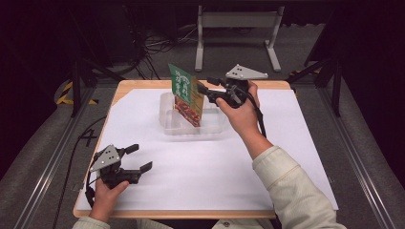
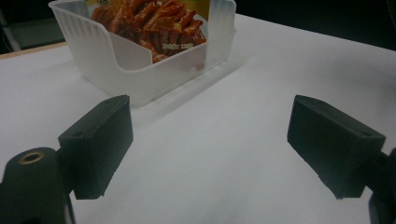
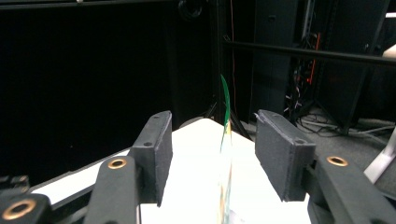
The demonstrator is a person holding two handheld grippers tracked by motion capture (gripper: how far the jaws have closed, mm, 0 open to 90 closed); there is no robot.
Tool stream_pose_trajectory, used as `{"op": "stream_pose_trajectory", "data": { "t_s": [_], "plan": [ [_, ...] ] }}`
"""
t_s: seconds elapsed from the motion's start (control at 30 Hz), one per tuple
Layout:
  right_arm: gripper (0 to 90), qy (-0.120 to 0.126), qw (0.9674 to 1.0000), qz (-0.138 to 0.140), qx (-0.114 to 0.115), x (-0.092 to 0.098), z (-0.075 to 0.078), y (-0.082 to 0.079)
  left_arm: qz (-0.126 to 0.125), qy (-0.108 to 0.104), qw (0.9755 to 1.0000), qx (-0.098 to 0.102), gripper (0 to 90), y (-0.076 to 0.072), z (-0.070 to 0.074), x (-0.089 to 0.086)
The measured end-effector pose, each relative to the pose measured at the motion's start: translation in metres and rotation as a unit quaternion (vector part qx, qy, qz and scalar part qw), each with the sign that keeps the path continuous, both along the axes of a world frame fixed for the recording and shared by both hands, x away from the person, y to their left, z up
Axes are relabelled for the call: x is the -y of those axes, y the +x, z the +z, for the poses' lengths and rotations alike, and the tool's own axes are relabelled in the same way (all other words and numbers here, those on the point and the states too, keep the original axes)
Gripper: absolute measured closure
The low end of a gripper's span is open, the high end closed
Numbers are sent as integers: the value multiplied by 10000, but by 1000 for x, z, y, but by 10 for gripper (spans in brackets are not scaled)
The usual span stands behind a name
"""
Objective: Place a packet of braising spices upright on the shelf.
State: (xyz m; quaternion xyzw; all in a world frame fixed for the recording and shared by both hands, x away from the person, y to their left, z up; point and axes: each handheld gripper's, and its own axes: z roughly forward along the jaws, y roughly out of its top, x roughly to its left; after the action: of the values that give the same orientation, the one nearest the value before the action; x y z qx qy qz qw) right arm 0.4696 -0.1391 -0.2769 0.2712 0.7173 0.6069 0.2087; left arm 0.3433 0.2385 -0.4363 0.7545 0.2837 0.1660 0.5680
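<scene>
The right gripper point(image 1: 204, 87) is raised over the far middle of the table, its jaws apart with the top edge of a snack packet point(image 1: 187, 94) standing between them; in the right gripper view the packet point(image 3: 225, 158) shows edge-on in the gap, clear of both pads, so the jaws bracket it without pinching it. The left gripper point(image 1: 139, 157) sits low at the near left of the white table cover point(image 1: 200, 167), jaws spread wide and holding nothing; in the left gripper view its jaws point(image 2: 205, 144) frame bare white surface. A clear plastic tub point(image 1: 173, 125) rests on the cover at the middle of the table, well apart from the left gripper. The packet stands upright inside the tub, its lower end down in it and its green top rising well above the rim, leaning slightly. Its long axis runs roughly vertical, and its printed face, green above and red food picture below, is turned toward the near left. In the left gripper view the tub point(image 2: 140, 70) has ribbed walls and a scooped front, with the packet's food picture point(image 2: 154, 23) showing above it.
</scene>
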Motion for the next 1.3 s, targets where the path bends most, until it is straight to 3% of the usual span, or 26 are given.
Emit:
{"op": "stream_pose_trajectory", "data": {
  "t_s": [0.2, 0.27, 0.43, 0.8, 0.97, 1.1, 1.3],
  "plan": [
    [406, -37, 9998, 150, 126, 29, 4, -18, -32, -24, 10000, 36, 148, 2, 2, 2],
    [376, -33, 9997, 228, -44, 38, 6, -24, -47, -21, 10000, 26, 148, 2, 2, 3],
    [338, -112, 9993, 325, 117, 59, 8, -41, -64, 6, 10000, 60, 148, 4, 3, 4],
    [299, -194, 9994, 180, 238, 118, -1, -82, -68, 29, 9999, 84, 147, 4, 3, 6],
    [301, -242, 9992, 90, 302, 137, -12, -98, -75, -85, 9999, 41, 145, 3, 3, 6],
    [306, -330, 9989, 24, 345, 145, -27, -109, -90, -68, 9999, 78, 143, 2, 3, 6],
    [305, -253, 9992, -87, 283, 157, -53, -117, -96, 43, 9999, 81, 147, 1, 4, 6]
  ]
}}
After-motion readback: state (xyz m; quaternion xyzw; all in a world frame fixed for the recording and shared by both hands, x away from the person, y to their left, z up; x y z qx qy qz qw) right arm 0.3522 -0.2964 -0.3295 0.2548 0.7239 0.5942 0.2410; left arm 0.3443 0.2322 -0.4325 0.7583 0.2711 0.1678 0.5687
